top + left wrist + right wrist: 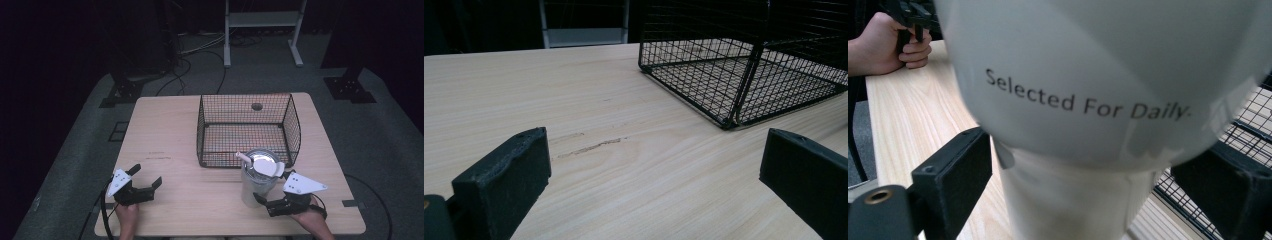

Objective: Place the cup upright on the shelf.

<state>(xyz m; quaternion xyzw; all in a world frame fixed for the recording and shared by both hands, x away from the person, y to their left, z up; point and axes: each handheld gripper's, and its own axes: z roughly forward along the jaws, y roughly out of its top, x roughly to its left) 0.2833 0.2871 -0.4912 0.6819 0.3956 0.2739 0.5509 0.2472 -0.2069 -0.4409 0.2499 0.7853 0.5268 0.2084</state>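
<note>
Standing lower right of centre before the basket (248,131), the cup (258,181) looked light, slick and top-heavy, best taken at its narrow base where the right gripper (269,202) straddled it, jaws wide.

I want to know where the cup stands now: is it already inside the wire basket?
No: in the high view the cup stands on the table just in front of the wire basket, between the jaws of the right tool.
</note>
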